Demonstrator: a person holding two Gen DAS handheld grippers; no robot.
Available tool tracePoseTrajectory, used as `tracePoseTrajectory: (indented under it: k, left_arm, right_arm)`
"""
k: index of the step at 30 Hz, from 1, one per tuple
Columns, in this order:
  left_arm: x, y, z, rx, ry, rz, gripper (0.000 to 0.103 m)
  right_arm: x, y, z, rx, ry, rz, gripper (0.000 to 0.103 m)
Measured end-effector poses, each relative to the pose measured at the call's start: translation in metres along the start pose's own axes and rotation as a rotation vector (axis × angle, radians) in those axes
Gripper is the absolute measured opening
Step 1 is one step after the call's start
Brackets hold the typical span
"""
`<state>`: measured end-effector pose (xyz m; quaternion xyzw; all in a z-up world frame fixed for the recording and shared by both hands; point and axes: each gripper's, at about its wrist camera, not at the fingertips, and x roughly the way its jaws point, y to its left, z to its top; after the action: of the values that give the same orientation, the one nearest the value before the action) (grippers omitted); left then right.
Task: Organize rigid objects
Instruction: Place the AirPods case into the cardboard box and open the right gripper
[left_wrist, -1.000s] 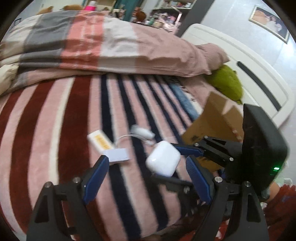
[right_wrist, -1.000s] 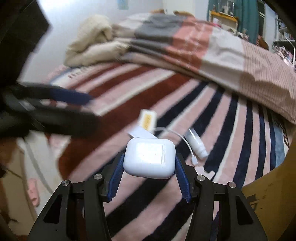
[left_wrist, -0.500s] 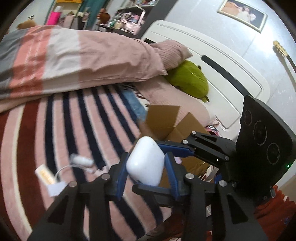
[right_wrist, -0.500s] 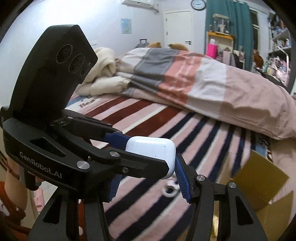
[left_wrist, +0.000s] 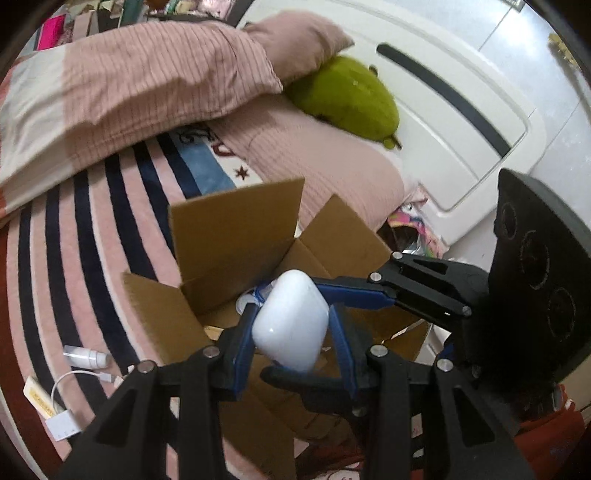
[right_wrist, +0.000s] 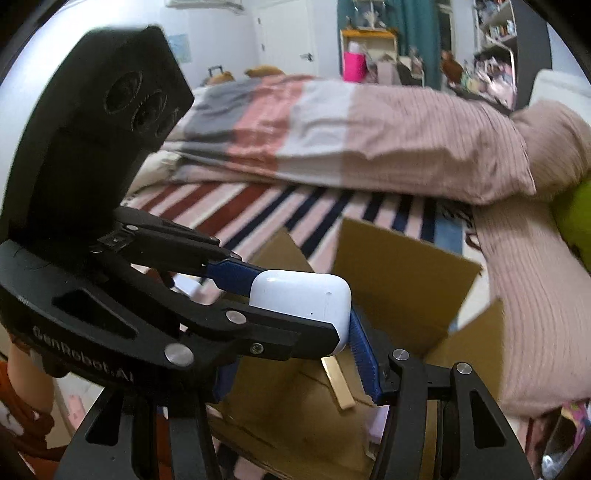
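Holding one white earbud case (left_wrist: 291, 319) between them: left gripper (left_wrist: 291, 332) narrowed onto its sides, having just closed within the last second; right gripper (right_wrist: 295, 328) pads likewise pressed on it, jaws part open. Case sits frame centre, above the open cardboard box (left_wrist: 236, 229). Cable adapter (left_wrist: 62, 424) lower left on striped bedspread (left_wrist: 74, 240).

Case (left_wrist: 291, 317): between both grippers' pads, above the open box (left_wrist: 236, 236). Box: on the striped blanket (left_wrist: 92, 236), flaps up. Left of the box, on the blanket: vial (left_wrist: 86, 356), cable (left_wrist: 74, 380), adapter (left_wrist: 64, 426). Behind the box: pillow (left_wrist: 325, 162), plush (left_wrist: 347, 98), quilt (left_wrist: 147, 81), headboard (left_wrist: 461, 110).
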<state>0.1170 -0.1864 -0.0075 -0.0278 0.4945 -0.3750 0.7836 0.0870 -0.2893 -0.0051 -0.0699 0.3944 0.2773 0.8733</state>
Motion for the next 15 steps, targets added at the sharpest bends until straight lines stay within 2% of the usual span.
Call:
tracePoseTrajectory:
  k: [5,6,10,15]
  left_arm:
    - [0.011,-0.005,0.002,0.005,0.04,0.024,0.036]
    - [0.011,-0.006,0.002,0.007,0.041,0.036,0.039]
    - [-0.006,-0.005,-0.002,0.028,-0.012,0.105,0.066]
    - [-0.039,0.004,-0.013,0.029,-0.076,0.149,0.069]
  right_arm:
    - [0.004,-0.009,-0.006,0.008,0.058,-0.024,0.05]
    - [0.005,-0.009,-0.007,0.004,0.068,-0.032,0.05]
    - [0.007,-0.006,-0.01,-0.025,0.095,-0.07,0.051]
    - [0.003,-0.005,-0.009,-0.021,0.087,-0.076,0.059]
